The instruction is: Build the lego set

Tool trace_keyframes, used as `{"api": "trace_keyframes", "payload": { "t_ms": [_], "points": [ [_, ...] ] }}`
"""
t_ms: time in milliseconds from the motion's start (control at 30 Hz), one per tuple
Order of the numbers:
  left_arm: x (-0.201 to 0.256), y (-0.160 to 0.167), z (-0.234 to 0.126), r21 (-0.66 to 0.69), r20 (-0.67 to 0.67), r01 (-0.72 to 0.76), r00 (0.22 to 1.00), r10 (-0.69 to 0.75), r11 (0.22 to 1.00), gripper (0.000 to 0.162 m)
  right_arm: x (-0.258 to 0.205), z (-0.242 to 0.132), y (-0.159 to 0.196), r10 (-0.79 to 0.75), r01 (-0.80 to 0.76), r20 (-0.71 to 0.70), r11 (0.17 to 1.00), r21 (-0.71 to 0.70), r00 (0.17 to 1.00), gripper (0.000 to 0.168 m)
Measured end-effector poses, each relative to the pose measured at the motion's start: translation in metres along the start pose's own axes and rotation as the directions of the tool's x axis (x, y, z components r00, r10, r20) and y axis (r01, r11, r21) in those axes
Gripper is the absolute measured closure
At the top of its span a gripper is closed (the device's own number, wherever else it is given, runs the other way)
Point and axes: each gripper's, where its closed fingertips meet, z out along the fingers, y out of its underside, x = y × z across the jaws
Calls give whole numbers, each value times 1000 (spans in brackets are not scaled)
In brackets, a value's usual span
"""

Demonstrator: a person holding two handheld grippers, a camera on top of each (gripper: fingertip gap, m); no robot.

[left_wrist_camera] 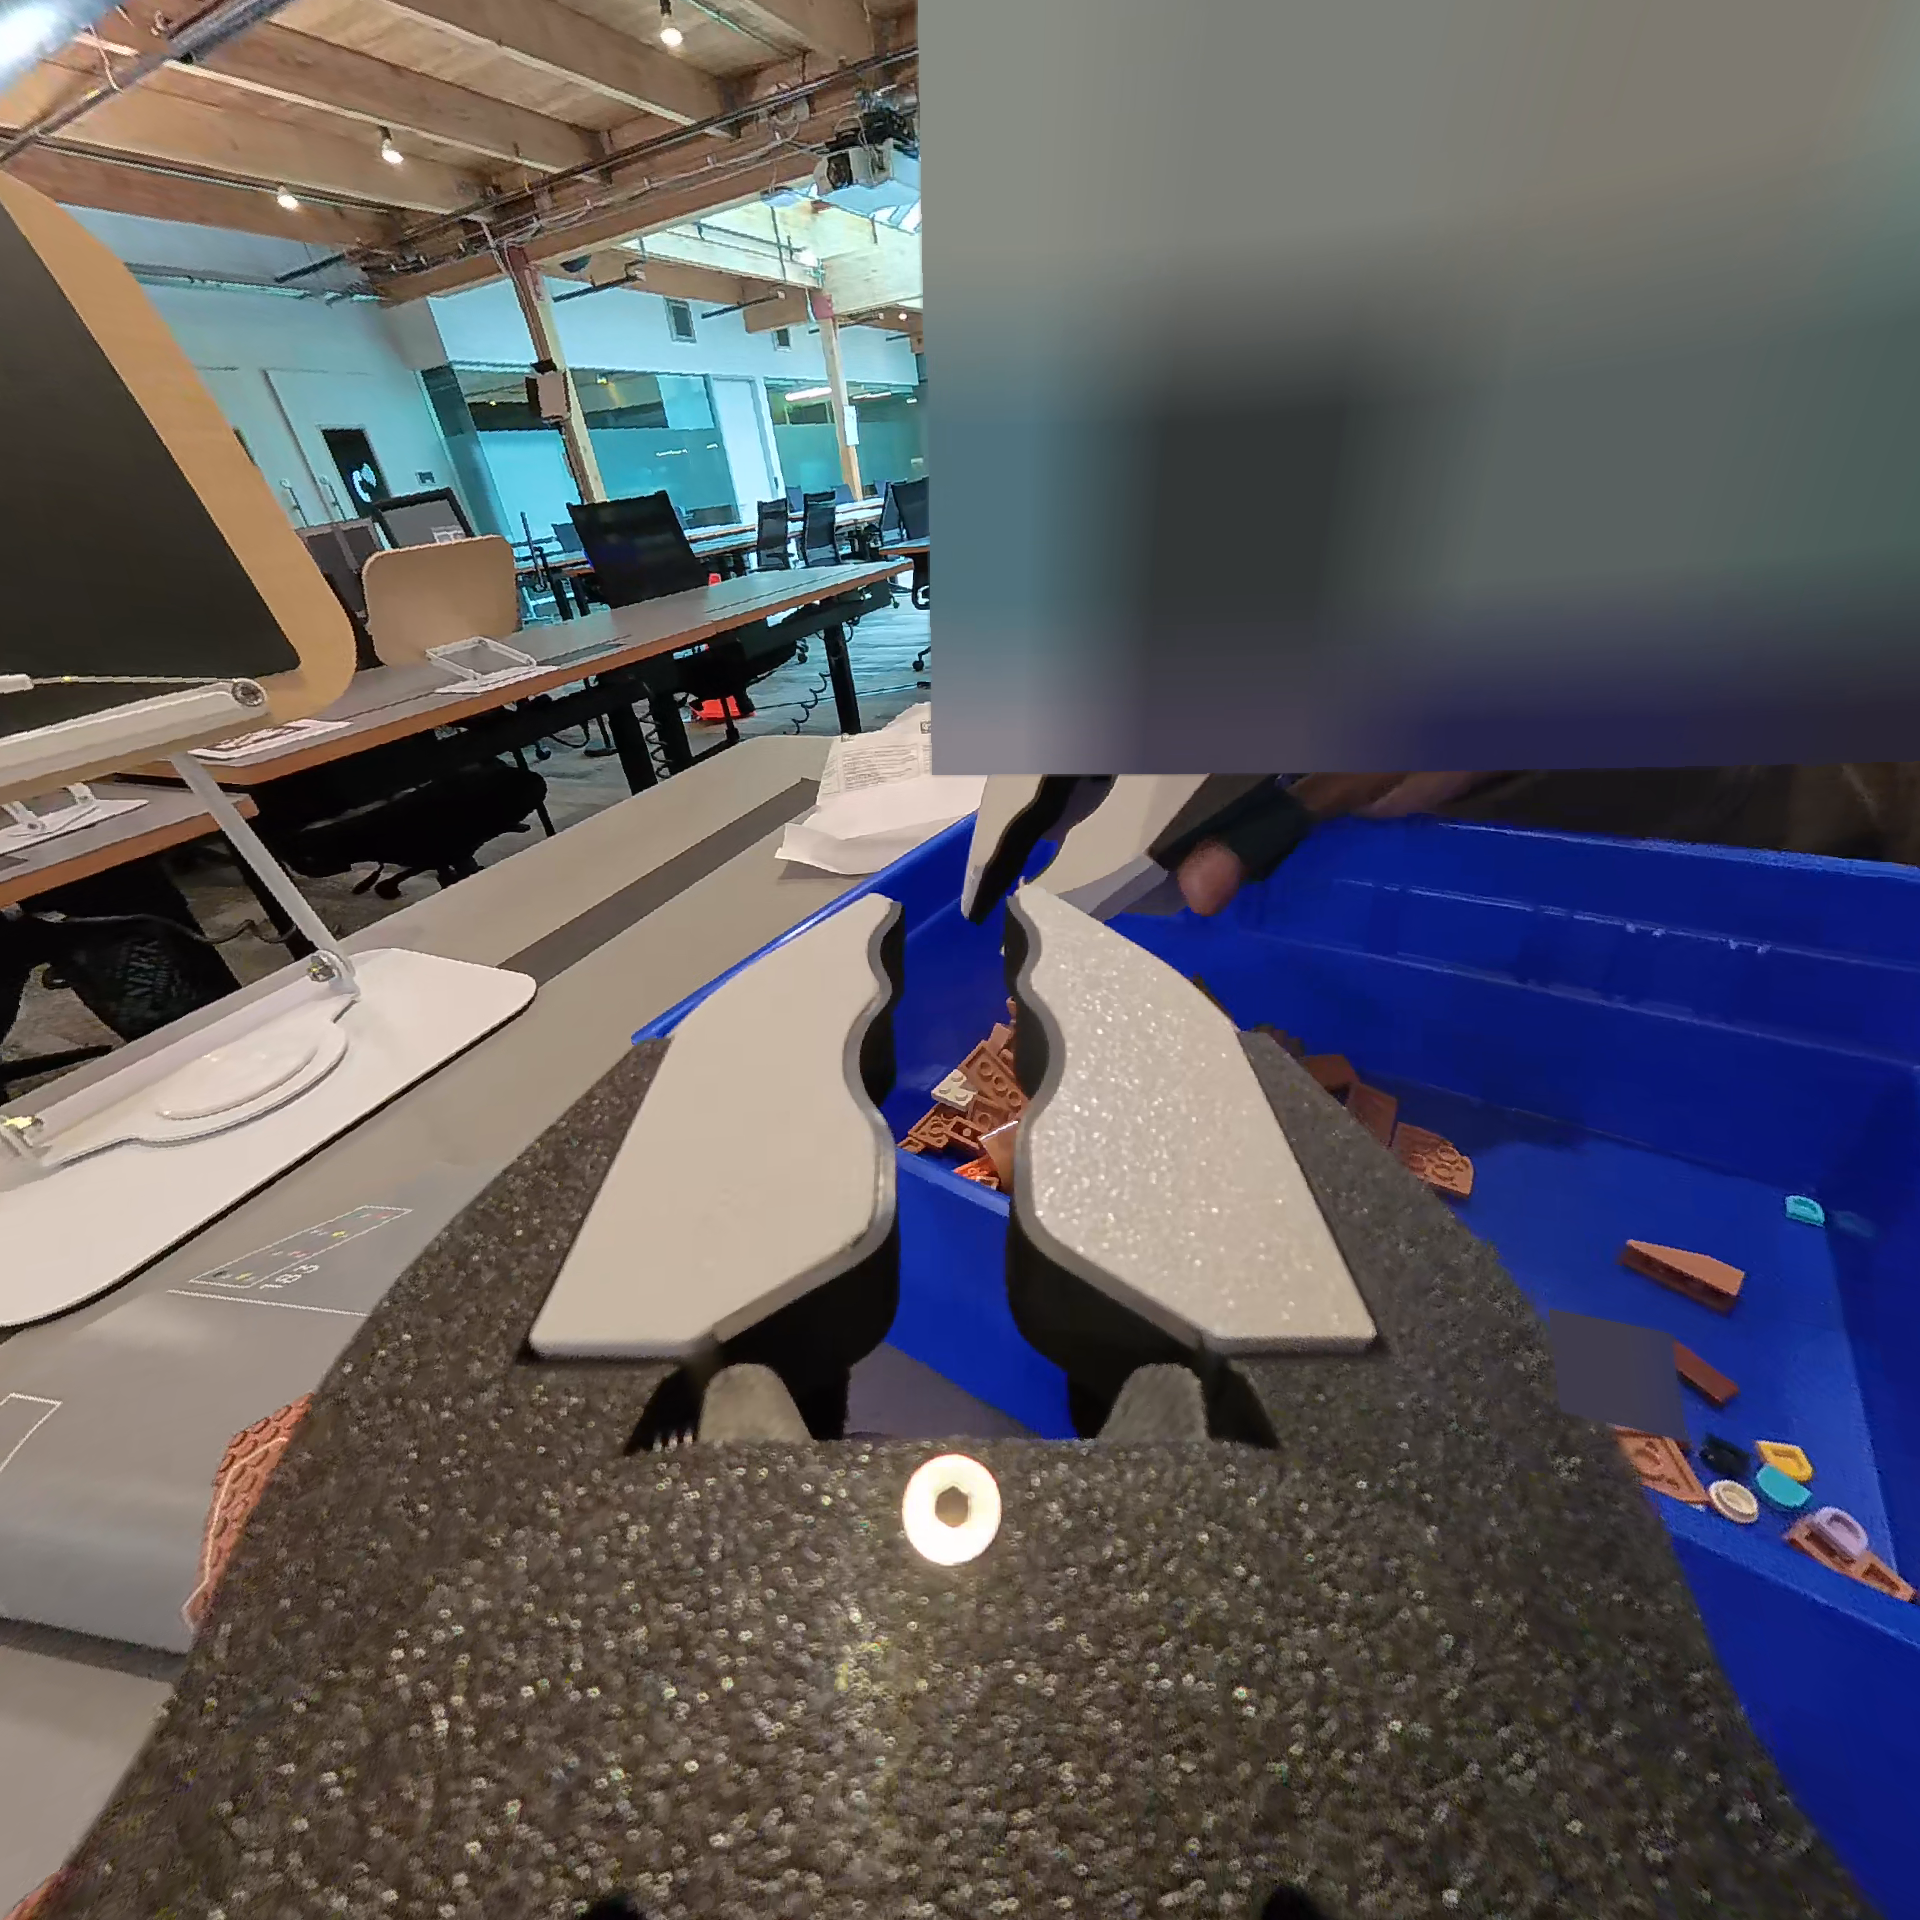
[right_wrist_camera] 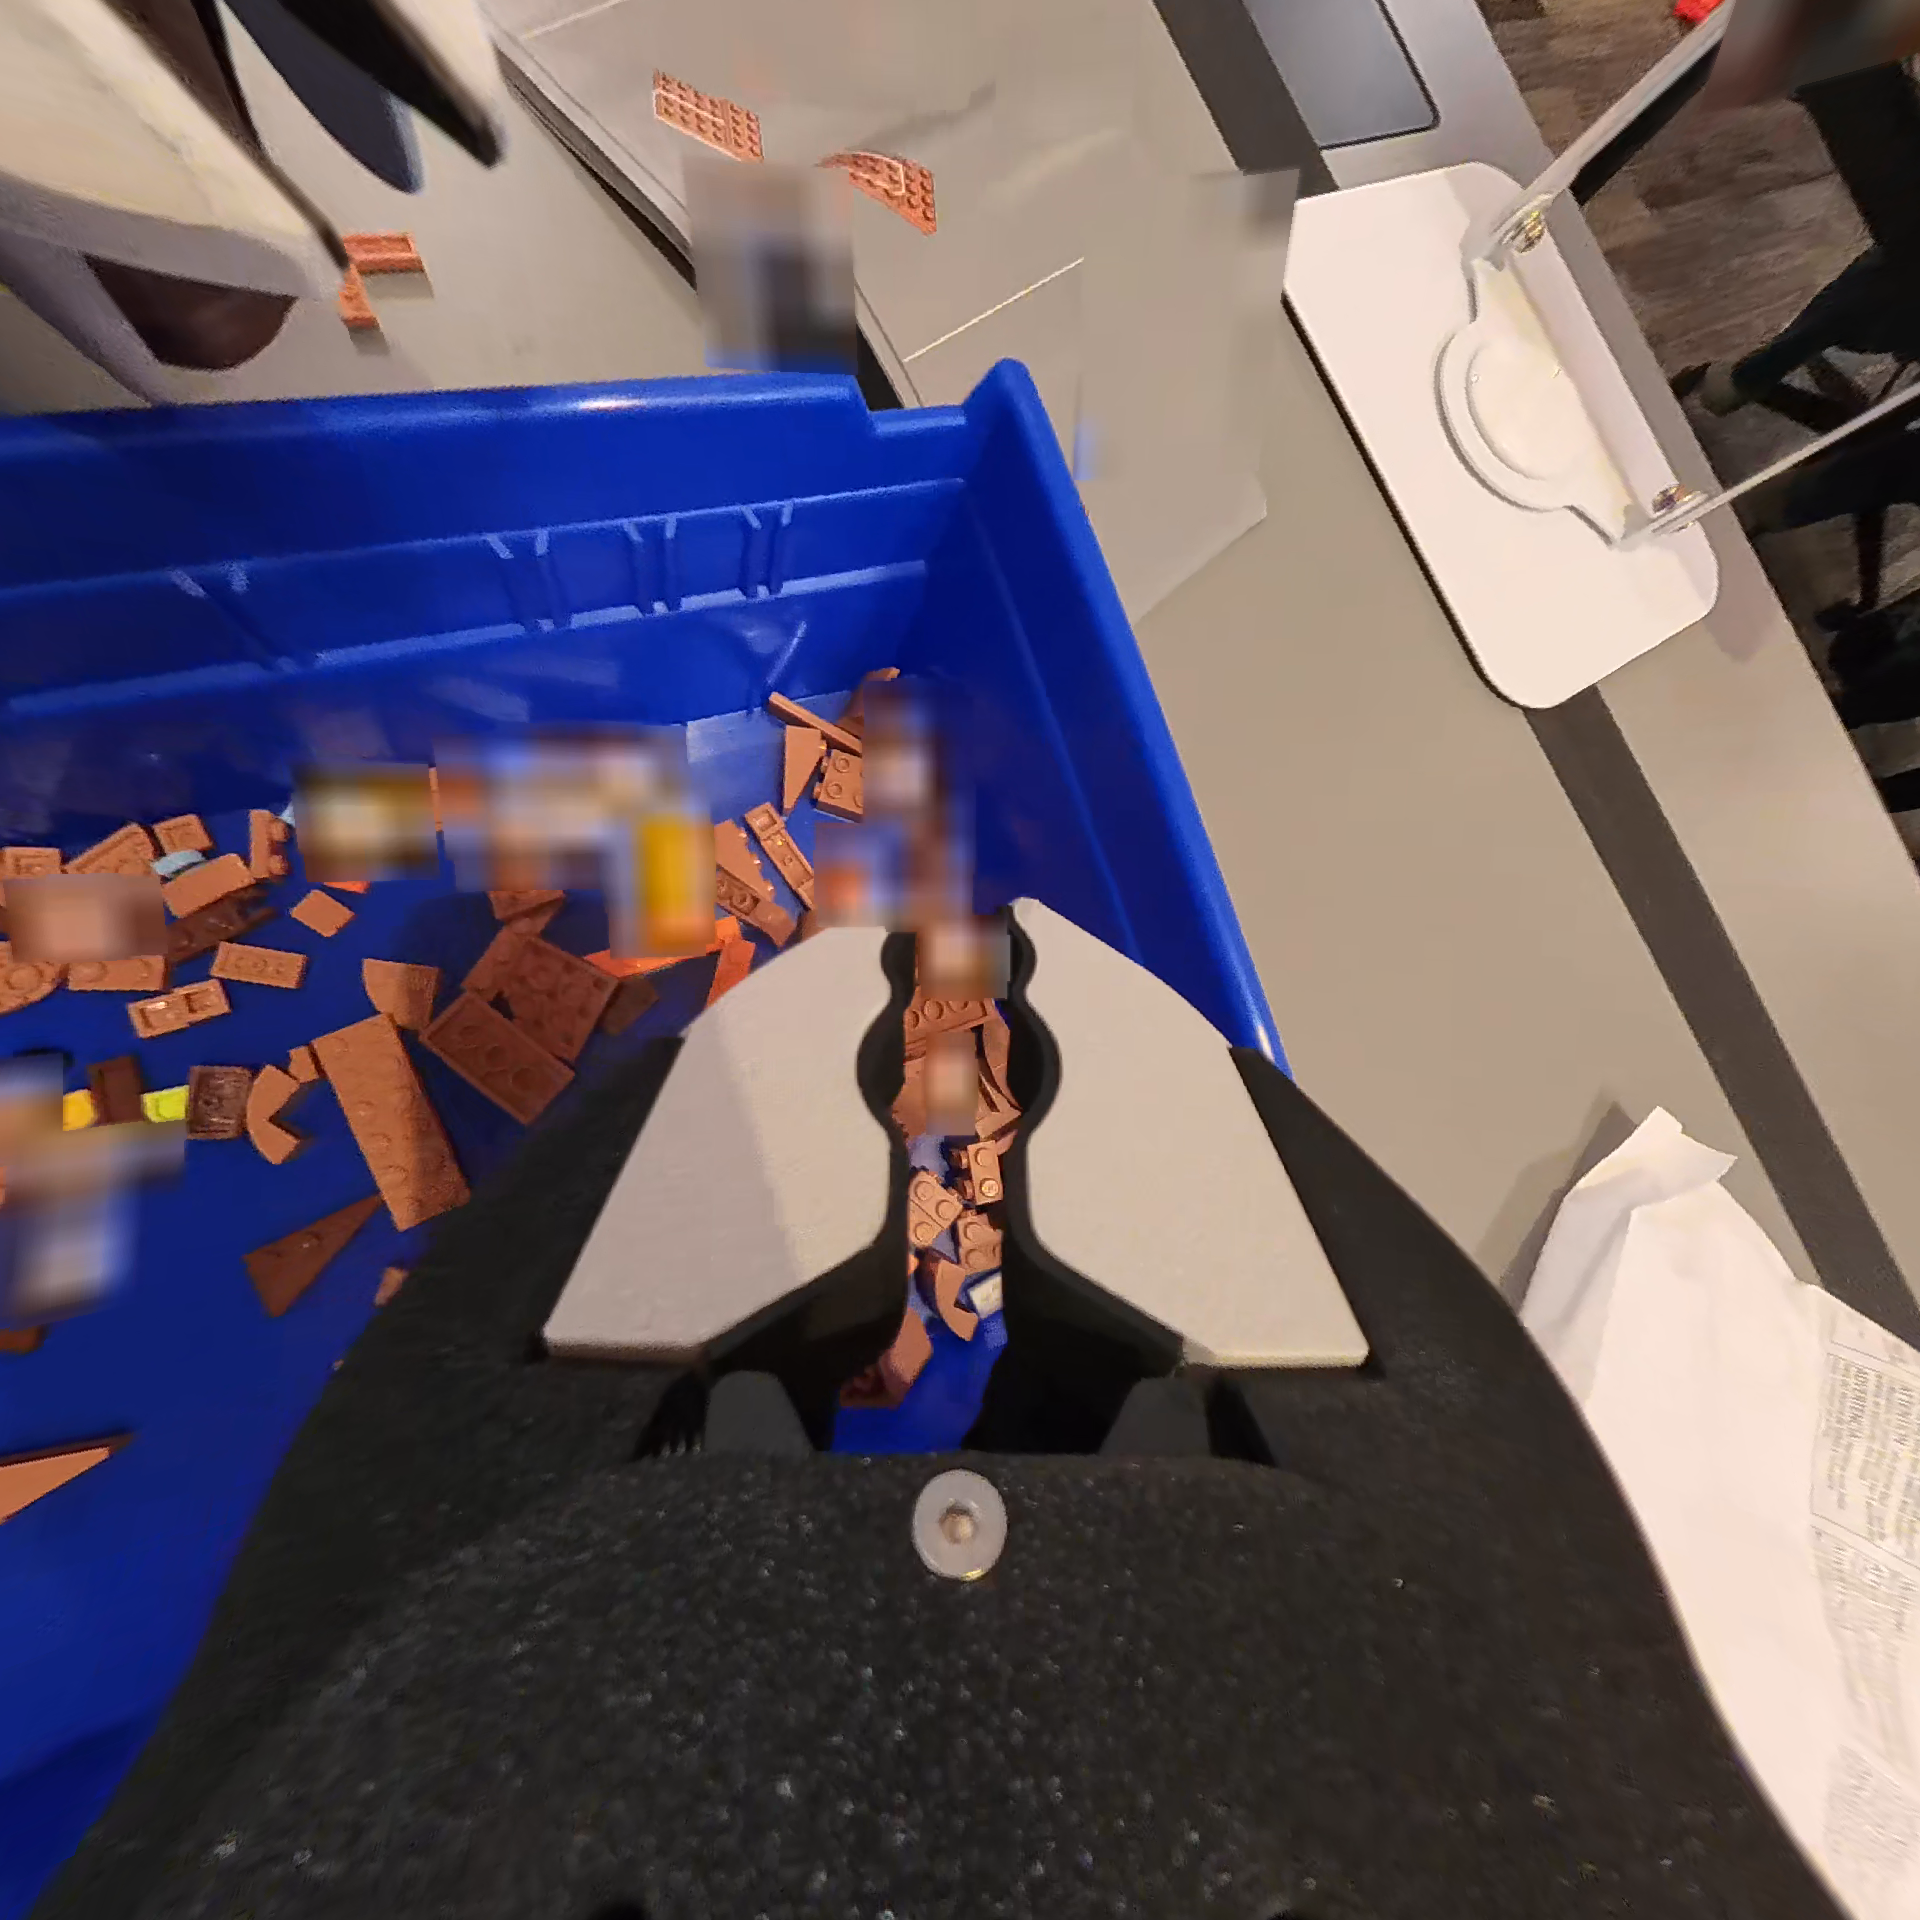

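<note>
Lego pieces (right_wrist_camera: pixel 395 1101) — mostly brown plates and wedges — lie loose on the floor of a blue bin (right_wrist_camera: pixel 520 520), piled thickest in the bin's corner nearest the white stand base (right_wrist_camera: pixel 1496 436). A few small teal, yellow and lilac bits (left_wrist_camera: pixel 1782 1475) sit apart from that pile, along the bin's other side.

The right gripper (right_wrist_camera: pixel 961 935) points steeply down into the bin, its tips just above the corner pile. Its jaws stand a narrow gap apart, and I cannot tell whether anything is pinched between them, since a blurred patch covers the tips.

The left gripper (left_wrist_camera: pixel 951 914) reaches out level over the bin's near rim, aimed across it, jaws parted by a clear gap with nothing between them. Beyond its tips, above the bin's far wall, the other gripper shows with a gloved hand (left_wrist_camera: pixel 1231 842) behind it.

Outside the bin, on the grey table (right_wrist_camera: pixel 1351 935), rest a few more brown plates (right_wrist_camera: pixel 707 114), and folded white paper (right_wrist_camera: pixel 1704 1455) lies by the bin's corner.
</note>
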Motion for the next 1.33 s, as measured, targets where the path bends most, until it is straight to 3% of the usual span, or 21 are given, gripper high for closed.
{"api": "trace_keyframes", "payload": {
  "t_ms": [33,400,1333],
  "points": [
    [0,0,0,-1,0,-11,1000,11,1000,144,0,0,0,-10,10,-8,1000,-2,1000,155],
    [-2,2,-1,12,18,-68,998,68,998,144,2,-3,-2,-102,105,-111,994,20,989,157],
    [0,-8,-4,70,-24,72,997,-71,995,145,-3,-9,-11,-49,50,-10,992,112,999,155]
  ]
}}
